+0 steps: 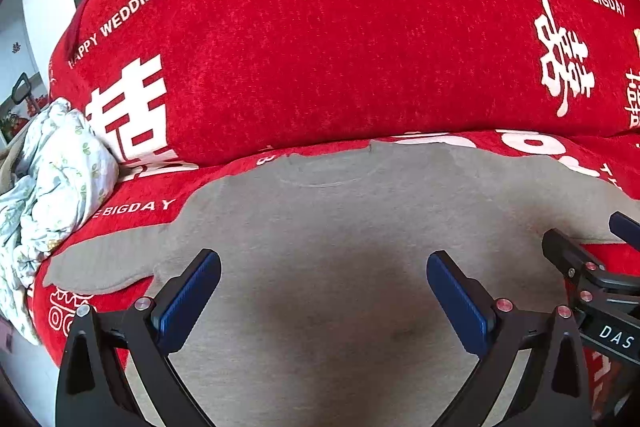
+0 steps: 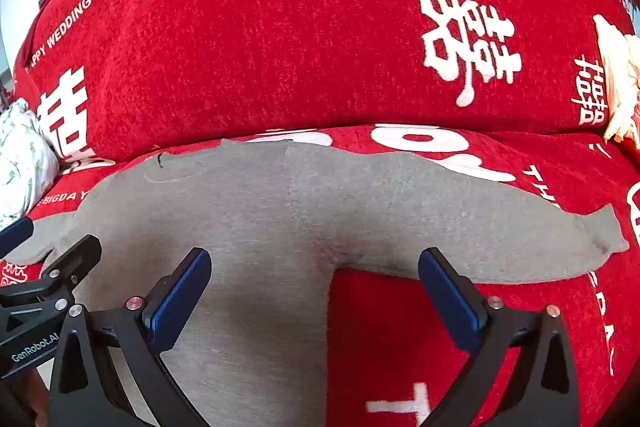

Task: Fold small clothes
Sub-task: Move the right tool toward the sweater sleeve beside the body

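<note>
A small grey long-sleeved top (image 1: 320,227) lies spread flat on the red sofa seat, neck toward the backrest and sleeves out to both sides. My left gripper (image 1: 324,267) hovers open over the body of the top, nothing between its blue pads. In the right wrist view the same grey top (image 2: 280,219) fills the middle, its right sleeve (image 2: 560,247) reaching out. My right gripper (image 2: 314,263) is open above the top's right side edge, one finger over grey cloth, the other over red cover. Each gripper shows at the edge of the other's view.
The red sofa cover (image 1: 340,59) with white lettering rises as a backrest just behind the top. A crumpled white floral garment (image 1: 52,179) is piled at the left end of the seat. A pale folded item (image 2: 618,83) rests at the far right.
</note>
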Demonstrator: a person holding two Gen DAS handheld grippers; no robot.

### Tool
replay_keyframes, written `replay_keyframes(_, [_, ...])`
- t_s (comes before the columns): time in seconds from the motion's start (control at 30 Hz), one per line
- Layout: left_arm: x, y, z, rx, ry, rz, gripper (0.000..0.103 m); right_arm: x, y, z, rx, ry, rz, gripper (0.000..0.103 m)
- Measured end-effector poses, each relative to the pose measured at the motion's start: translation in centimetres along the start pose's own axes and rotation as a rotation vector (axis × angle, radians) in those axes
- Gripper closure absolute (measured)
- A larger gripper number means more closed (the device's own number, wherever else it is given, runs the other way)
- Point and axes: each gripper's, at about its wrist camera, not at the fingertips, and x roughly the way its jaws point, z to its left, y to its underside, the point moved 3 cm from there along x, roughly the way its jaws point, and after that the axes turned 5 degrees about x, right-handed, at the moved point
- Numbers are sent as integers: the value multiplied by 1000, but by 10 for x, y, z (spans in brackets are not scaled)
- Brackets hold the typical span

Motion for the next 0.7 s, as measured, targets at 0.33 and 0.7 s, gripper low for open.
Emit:
replay_keyframes(0.33, [4, -14, -35, 15, 78, 23, 0, -2, -8, -51, 92, 39, -6, 0])
replay_keyframes(0.7, [9, -30, -87, 63, 153, 39, 0, -17, -31, -105, 156, 84, -7, 0])
